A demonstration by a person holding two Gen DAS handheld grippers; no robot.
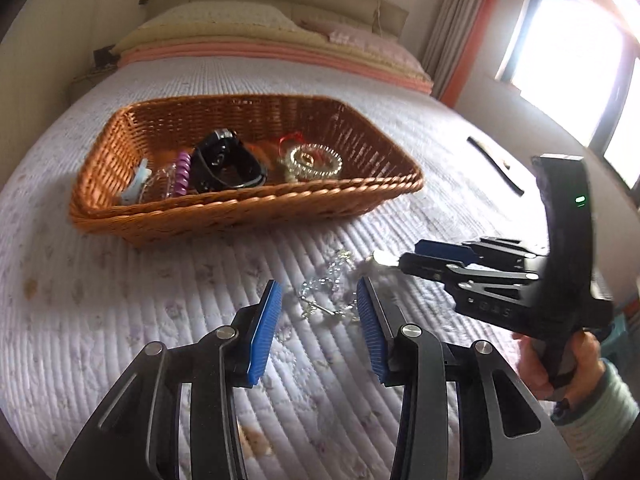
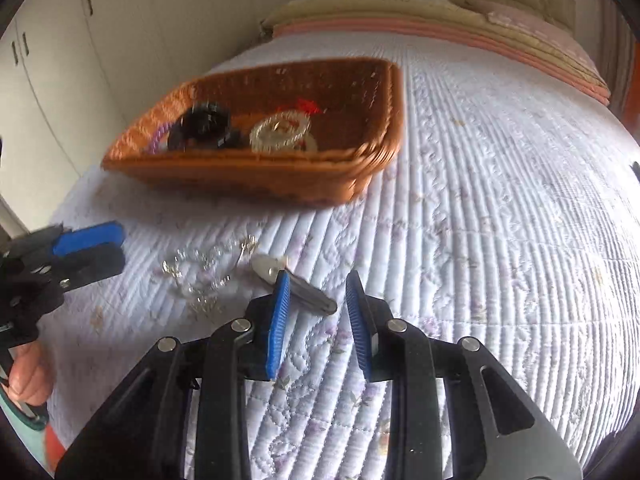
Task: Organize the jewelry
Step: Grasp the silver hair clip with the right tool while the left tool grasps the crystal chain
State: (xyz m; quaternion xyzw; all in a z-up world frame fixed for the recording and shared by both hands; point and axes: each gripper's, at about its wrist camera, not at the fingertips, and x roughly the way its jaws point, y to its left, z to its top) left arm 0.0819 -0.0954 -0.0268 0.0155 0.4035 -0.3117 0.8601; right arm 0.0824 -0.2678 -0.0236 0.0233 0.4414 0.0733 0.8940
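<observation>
A silver chain necklace (image 1: 330, 292) lies loose on the quilted bedspread just beyond my open, empty left gripper (image 1: 318, 292); it also shows in the right wrist view (image 2: 208, 268). A grey hair clip (image 2: 296, 286) lies next to it, right in front of my open, empty right gripper (image 2: 318, 284), partly behind the left pad. The wicker basket (image 1: 248, 204) stands further back and holds a black band (image 1: 224, 164), a purple spiral tie (image 1: 182, 174), a gold beaded piece (image 1: 312, 162) and a light blue clip (image 1: 134, 188).
A black strip (image 1: 496, 166) lies on the bed at the right, near the window. Folded quilts and pillows (image 1: 272, 40) are stacked at the head of the bed. White cupboards (image 2: 80, 40) stand left of the bed.
</observation>
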